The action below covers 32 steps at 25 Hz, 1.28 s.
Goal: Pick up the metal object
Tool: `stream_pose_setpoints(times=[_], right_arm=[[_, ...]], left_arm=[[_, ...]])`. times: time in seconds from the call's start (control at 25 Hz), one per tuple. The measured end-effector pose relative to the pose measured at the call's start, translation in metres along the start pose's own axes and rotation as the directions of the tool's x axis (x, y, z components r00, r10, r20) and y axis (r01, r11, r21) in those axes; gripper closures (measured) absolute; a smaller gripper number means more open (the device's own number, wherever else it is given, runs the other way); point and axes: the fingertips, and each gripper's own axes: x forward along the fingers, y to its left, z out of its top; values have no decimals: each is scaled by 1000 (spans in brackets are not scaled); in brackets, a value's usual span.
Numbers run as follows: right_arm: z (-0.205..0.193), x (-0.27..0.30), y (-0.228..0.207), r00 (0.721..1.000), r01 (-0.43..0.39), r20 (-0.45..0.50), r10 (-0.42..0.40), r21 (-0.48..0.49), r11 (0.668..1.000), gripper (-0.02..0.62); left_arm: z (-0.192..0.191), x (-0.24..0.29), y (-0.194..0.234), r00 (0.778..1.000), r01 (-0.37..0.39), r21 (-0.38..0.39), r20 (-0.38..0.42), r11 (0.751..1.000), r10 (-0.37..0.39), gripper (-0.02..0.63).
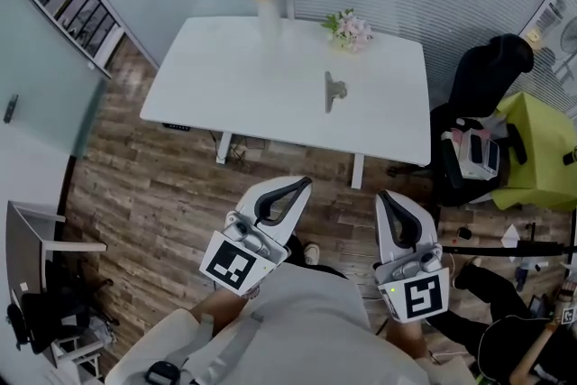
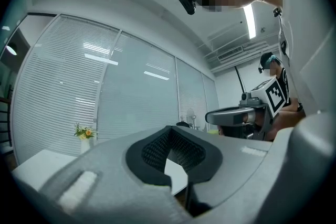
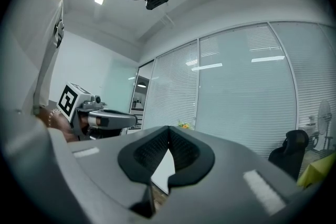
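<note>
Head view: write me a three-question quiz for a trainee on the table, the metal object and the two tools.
1. True or false: the left tool holds the metal object.
2. On the white table, the metal object lies: A at the left edge; B just right of the middle; C on the near left corner.
3. Fill in: the right tool, like the left tool, has its jaws ____ and nothing between them.

Key: 1 false, it lies on the table, away from both tools; 2 B; 3 shut.
</note>
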Motion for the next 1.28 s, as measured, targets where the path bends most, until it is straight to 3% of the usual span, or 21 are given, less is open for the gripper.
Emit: stream_pose_setpoints(times=[0.56, 1.28], right_arm=[[-16, 62, -44, 1000, 2, 5, -2, 7, 1000, 592], [-9, 216, -105, 1000, -14, -10, 14, 7, 1000, 592]], left_arm=[[-9, 56, 54, 1000, -8, 7, 10, 1000, 8, 600], [-11, 147, 189, 1000, -9, -11, 27, 1000, 9, 600]])
